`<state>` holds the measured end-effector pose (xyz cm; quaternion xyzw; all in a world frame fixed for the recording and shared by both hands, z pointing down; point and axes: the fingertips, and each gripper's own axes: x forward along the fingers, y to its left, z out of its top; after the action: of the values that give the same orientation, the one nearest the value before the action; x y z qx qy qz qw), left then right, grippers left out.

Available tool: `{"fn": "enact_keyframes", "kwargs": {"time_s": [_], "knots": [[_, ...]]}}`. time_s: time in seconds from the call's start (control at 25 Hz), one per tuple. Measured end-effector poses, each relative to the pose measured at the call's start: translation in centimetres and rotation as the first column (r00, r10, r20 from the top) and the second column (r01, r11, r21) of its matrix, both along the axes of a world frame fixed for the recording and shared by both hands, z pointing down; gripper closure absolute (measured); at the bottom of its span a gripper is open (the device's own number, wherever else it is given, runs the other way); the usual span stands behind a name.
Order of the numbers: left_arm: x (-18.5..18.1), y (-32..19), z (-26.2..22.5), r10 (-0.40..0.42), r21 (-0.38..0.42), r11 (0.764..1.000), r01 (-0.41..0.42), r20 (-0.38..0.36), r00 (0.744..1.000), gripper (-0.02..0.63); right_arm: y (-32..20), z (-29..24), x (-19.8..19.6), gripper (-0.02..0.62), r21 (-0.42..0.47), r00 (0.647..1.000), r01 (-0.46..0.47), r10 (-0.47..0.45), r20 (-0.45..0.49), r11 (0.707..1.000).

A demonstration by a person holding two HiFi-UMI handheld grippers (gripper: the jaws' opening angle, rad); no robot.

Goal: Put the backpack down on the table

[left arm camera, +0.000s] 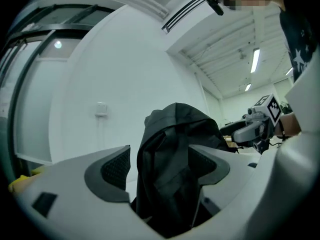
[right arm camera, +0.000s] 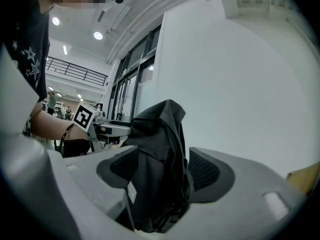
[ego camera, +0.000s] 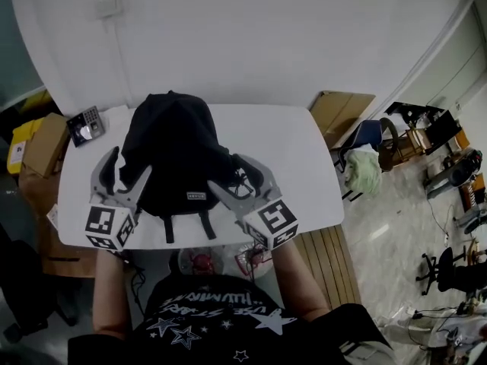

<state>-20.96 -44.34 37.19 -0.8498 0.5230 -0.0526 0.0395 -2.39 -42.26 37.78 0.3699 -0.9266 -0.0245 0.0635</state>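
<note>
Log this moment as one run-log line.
backpack: resting on table | left gripper: open, backpack between jaws | right gripper: open, backpack between jaws

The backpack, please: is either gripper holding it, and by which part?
Nothing is held: the backpack rests on the table, its sides between the open jaws of the left gripper and right gripper.

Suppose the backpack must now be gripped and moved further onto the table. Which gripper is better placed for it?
The right gripper, though only slightly. Its open jaws straddle the backpack's near corner, with fabric deep between both pads. The left gripper is also open, but seems to have only the side edge between its jaws.
</note>
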Motion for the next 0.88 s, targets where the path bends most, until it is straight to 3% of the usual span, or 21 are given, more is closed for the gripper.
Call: {"fn": "enact_keyframes", "kwargs": {"time_s": [0.12,0.4,0.72,0.84,0.88], "knots": [[0.0,1.9,0.6,-0.062,-0.011,0.998,0.062,0.011,0.998,0.267,2.0,0.5,0.7,0.284,0.011,1.0,0.023,-0.023,-0.017,1.0],[2.3,7.7,2.1,-0.098,-0.022,0.995,0.099,0.036,0.995,0.268,6.4,1.0,3.4,0.288,-0.007,0.999,0.048,-0.048,0.0,0.999],[7.6,14.4,5.7,-0.043,-0.133,0.99,0.046,0.023,0.999,0.272,11.7,3.7,6.4,0.29,-0.06,0.995,0.098,-0.099,-0.026,0.993],[9.1,16.6,6.7,-0.038,-0.167,0.985,0.041,0.02,0.999,0.357,13.1,4.4,7.2,0.295,-0.068,0.992,0.119,-0.122,-0.031,0.991],[9.4,17.3,7.0,-0.036,-0.182,0.983,0.039,0.022,0.999,0.359,13.5,4.6,7.5,0.345,-0.074,0.991,0.125,-0.127,-0.029,0.989]]}}
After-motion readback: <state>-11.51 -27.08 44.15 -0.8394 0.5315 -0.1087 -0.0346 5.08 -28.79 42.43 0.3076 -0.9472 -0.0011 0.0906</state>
